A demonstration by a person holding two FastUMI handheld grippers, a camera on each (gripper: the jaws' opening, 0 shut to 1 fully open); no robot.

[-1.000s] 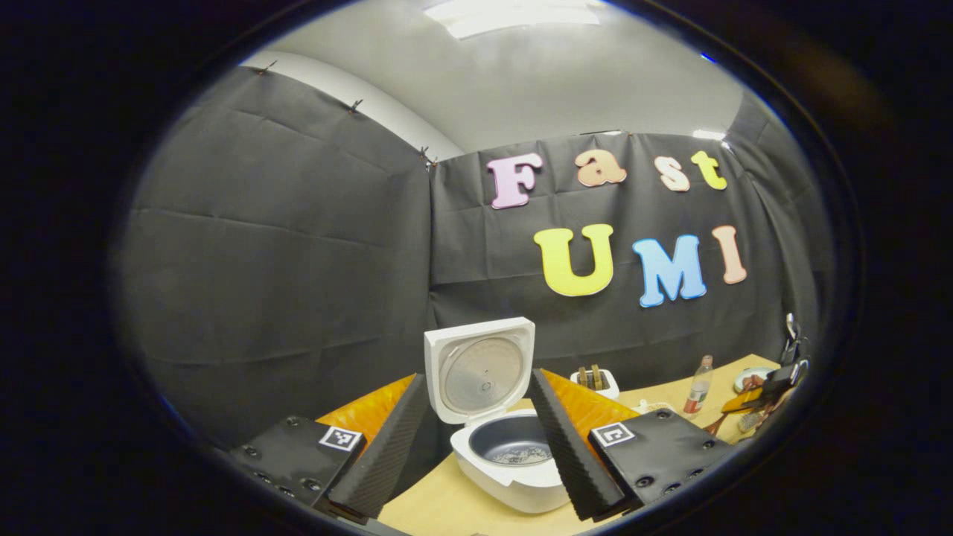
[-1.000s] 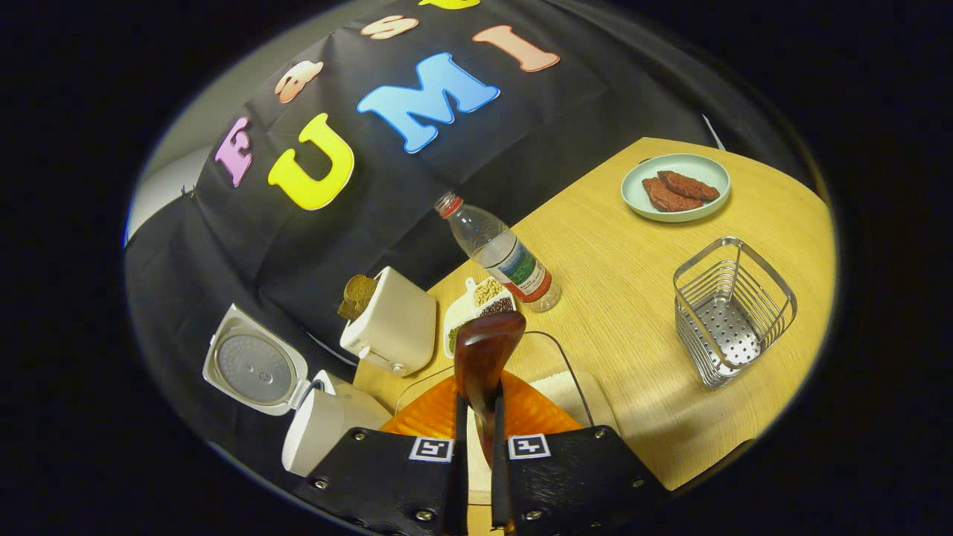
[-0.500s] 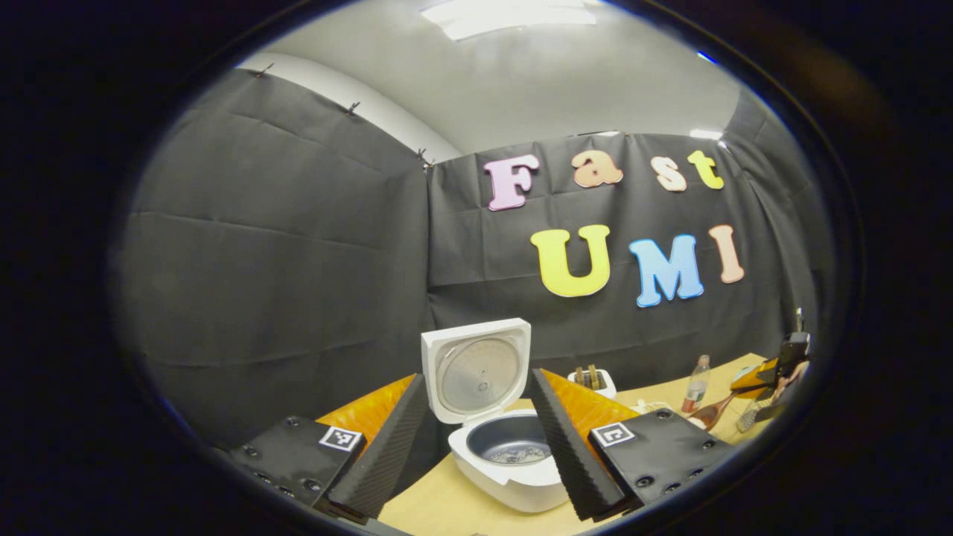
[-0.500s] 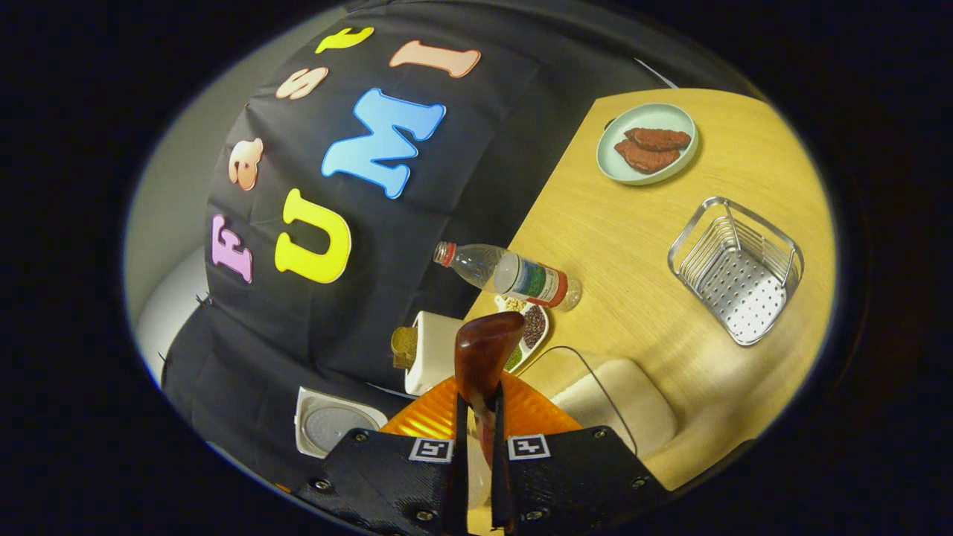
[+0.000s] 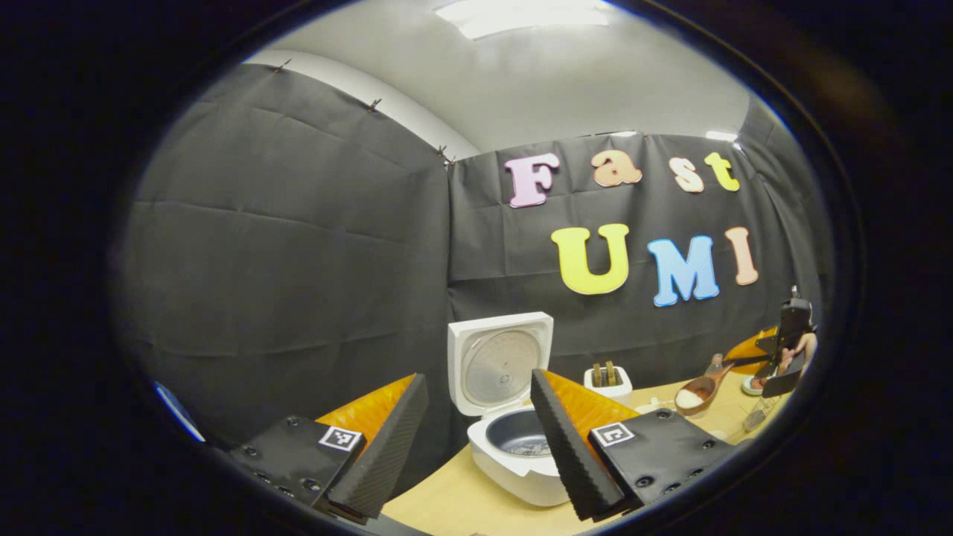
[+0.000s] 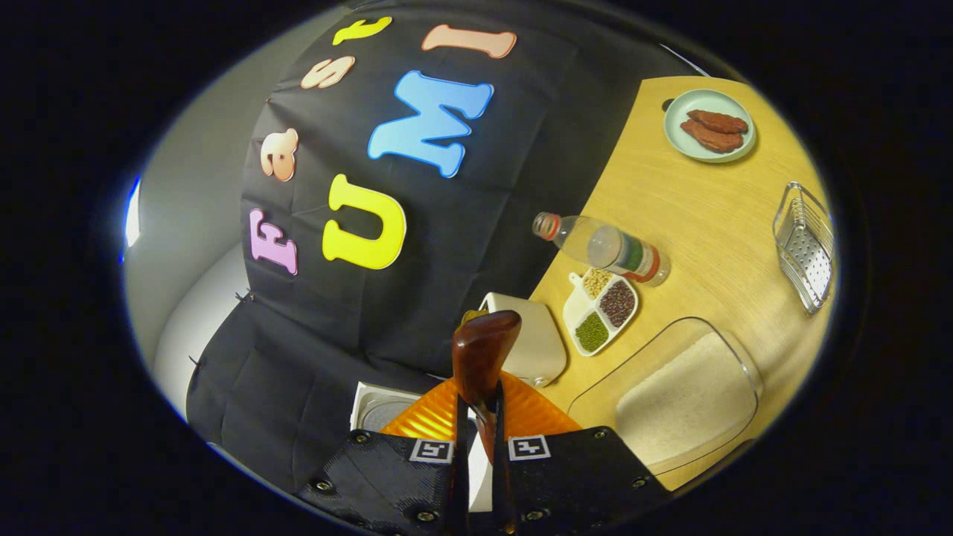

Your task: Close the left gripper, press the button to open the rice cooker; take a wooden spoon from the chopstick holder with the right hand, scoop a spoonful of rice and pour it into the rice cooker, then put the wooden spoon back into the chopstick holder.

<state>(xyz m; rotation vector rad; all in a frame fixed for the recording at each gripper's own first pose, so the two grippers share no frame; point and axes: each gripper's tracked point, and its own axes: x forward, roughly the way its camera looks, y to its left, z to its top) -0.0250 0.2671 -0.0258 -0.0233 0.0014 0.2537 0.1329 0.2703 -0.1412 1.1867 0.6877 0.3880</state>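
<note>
Ahead of my right claw spreads the light wooden table. Just right of my fingers sits a clear rectangular tub of white rice. Beyond it rest a white three-part dish of beans, a clear plastic bottle with a red cap, a pale green plate of brown meat and a wire basket. Left of them stands a white toaster.

Between my left claw's fingers, a white rice cooker with its lid up stands on the table.
</note>
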